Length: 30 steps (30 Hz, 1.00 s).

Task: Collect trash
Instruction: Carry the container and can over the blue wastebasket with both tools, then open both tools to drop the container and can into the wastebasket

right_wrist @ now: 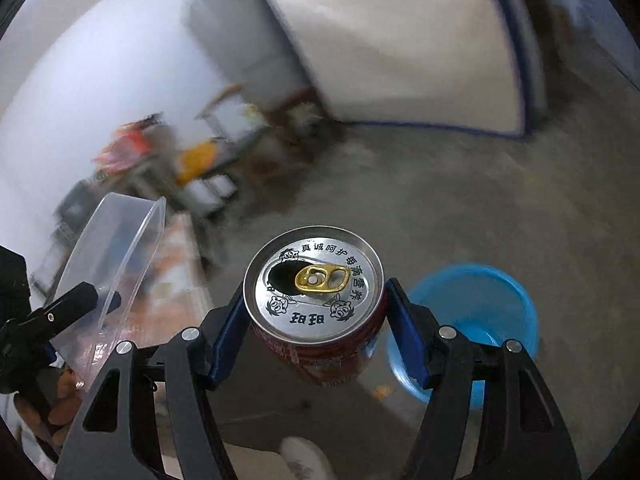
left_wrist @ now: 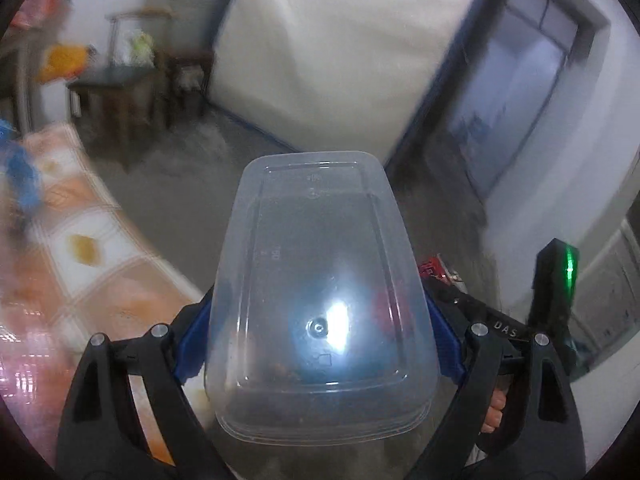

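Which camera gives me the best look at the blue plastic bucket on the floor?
Right wrist view: the blue plastic bucket stands on the floor beyond the right gripper's finger, its open rim visible. The left wrist view does not show it.

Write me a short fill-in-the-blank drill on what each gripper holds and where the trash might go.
The left gripper is clamped on a clear plastic ____.
The right gripper grips a drink ____ with a gold pull tab.
The bucket on the floor beside the right gripper is ____ in colour.

Missing words: container; can; blue.
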Each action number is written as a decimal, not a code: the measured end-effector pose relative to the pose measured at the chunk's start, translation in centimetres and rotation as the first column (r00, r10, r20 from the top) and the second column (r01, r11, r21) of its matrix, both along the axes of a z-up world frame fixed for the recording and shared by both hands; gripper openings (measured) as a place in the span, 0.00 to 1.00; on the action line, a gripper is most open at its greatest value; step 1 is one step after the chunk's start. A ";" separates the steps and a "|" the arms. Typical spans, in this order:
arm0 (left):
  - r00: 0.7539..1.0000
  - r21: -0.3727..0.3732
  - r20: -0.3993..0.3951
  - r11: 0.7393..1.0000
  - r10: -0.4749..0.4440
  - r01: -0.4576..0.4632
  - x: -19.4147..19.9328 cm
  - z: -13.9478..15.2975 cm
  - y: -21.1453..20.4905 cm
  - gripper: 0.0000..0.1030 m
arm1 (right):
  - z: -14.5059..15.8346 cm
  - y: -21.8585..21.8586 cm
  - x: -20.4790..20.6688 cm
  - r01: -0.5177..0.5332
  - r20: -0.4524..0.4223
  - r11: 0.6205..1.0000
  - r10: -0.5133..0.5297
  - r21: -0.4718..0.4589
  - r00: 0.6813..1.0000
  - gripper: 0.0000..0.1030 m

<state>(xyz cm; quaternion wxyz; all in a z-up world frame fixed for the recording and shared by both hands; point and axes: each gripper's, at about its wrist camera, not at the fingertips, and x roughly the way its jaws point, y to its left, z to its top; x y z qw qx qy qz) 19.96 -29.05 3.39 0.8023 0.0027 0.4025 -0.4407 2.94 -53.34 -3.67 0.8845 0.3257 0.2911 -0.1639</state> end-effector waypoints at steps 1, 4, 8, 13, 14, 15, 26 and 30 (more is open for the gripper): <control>0.999 0.029 -0.032 0.999 -0.025 0.026 0.3 -1.9 -2.2 0.83 | -1.2 -1.1 -0.5 0.028 -0.023 0.999 -0.028 0.017 0.999 0.63; 0.994 0.109 -0.086 0.991 -0.071 0.080 0.7 -7.2 -7.9 0.83 | -5.8 -4.1 -1.6 0.103 -0.106 0.993 -0.095 0.066 0.990 0.63; 0.983 0.239 -0.145 0.960 -0.117 0.149 1.3 -14.2 -14.9 0.83 | -10.9 -6.7 -1.2 0.146 -0.208 0.984 -0.124 0.097 0.970 0.63; 0.975 0.340 -0.181 0.922 -0.130 0.186 2.8 -20.1 -21.0 0.85 | -16.2 -9.0 0.7 0.185 -0.320 0.977 -0.141 0.111 0.937 0.63; 0.974 0.361 -0.197 0.916 -0.110 0.176 4.1 -21.4 -21.8 0.86 | -17.1 -9.5 0.9 0.186 -0.334 0.975 -0.137 0.118 0.932 0.63; 0.973 0.377 -0.210 0.910 -0.099 0.174 4.0 -22.0 -22.6 0.86 | -18.0 -9.9 1.2 0.183 -0.350 0.974 -0.127 0.133 0.928 0.63; 0.962 0.341 -0.270 0.931 -0.038 0.132 4.0 -22.5 -20.7 0.86 | -23.8 -9.3 5.9 0.087 -0.525 0.992 -0.025 0.093 0.851 0.63; 0.969 0.283 -0.239 0.950 -0.064 0.133 3.0 -19.6 -18.9 0.86 | -25.5 -9.5 7.1 0.077 -0.594 0.996 -0.030 0.054 0.804 0.63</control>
